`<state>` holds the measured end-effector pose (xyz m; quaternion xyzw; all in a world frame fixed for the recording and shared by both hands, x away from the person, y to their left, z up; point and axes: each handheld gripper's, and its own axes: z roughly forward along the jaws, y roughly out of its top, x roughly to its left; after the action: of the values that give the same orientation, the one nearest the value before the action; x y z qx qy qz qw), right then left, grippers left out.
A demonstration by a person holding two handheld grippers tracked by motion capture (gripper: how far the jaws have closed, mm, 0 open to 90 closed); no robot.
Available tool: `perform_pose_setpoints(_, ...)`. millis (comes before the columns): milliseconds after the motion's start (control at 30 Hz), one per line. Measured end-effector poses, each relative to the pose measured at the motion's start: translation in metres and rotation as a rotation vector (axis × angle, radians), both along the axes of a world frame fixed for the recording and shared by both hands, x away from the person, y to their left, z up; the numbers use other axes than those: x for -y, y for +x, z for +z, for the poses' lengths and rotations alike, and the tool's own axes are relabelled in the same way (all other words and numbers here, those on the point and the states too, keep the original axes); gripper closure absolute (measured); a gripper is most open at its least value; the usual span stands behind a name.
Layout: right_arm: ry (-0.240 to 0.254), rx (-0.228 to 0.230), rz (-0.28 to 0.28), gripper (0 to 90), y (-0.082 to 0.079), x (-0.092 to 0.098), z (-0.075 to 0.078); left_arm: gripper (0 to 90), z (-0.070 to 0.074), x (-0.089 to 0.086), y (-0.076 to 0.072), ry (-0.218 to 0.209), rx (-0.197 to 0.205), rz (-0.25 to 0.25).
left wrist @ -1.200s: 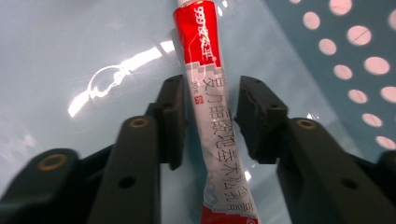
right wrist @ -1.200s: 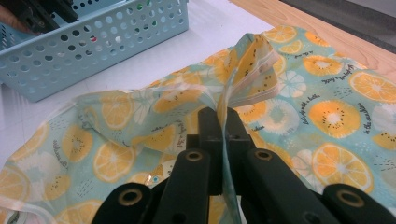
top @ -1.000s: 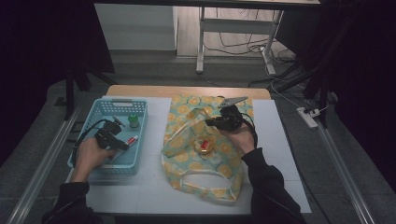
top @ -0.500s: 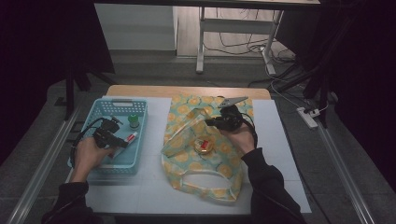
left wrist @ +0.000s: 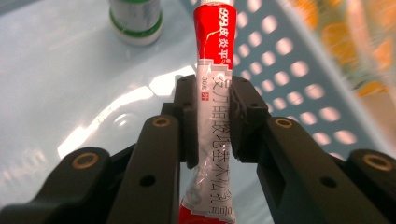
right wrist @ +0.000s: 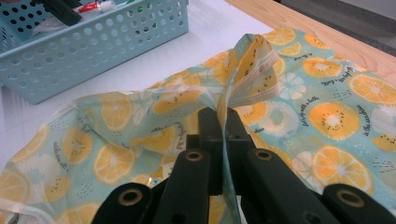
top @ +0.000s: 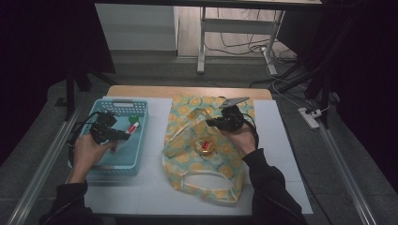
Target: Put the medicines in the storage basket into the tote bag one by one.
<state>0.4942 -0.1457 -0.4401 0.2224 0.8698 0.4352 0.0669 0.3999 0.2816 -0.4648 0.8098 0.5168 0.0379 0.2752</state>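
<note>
The left gripper (left wrist: 212, 123) clamped the red-and-white tube (left wrist: 211, 88) over the blue basket (top: 141, 157) at nine o'clock, while the right gripper (right wrist: 222, 126), pinched on the citrus-print bag (right wrist: 327, 116) rim, held its mouth open, apparently to receive it.

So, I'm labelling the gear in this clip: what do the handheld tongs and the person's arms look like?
Both are matte black: the left tongs and right tongs have angular jaws with brass-coloured rivets at the pivots. A grey three-cornered plate tops the right one, and black cables trail from the left. The person wears dark long sleeves.
</note>
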Motion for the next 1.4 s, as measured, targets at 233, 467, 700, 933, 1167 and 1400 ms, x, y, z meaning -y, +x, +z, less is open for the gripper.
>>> perform_pose_setpoints(233,0.006,0.005,0.012,90.0,-0.002,-0.002,0.002,75.1,0.014,0.013,-0.005,-0.044,0.050,-0.032)
perform_pose_setpoints(467,0.008,0.006,0.008,90.0,-0.002,-0.001,0.003,75.1,0.026,0.029,-0.010,-0.088,0.082,-0.087)
perform_pose_setpoints(700,0.011,0.006,0.009,90.0,-0.002,-0.001,0.003,75.2,0.035,0.050,-0.012,-0.099,0.099,-0.142)
perform_pose_setpoints(933,0.017,0.007,0.006,90.0,-0.001,0.000,0.004,75.2,0.038,0.073,-0.010,-0.118,0.105,-0.196)
perform_pose_setpoints(1167,0.022,0.007,0.003,90.0,-0.001,0.001,0.005,75.2,0.038,0.101,-0.007,-0.126,0.101,-0.256)
perform_pose_setpoints(1400,0.025,0.008,0.002,90.0,-0.001,0.002,0.006,75.1,0.037,0.127,-0.003,-0.118,0.095,-0.313)
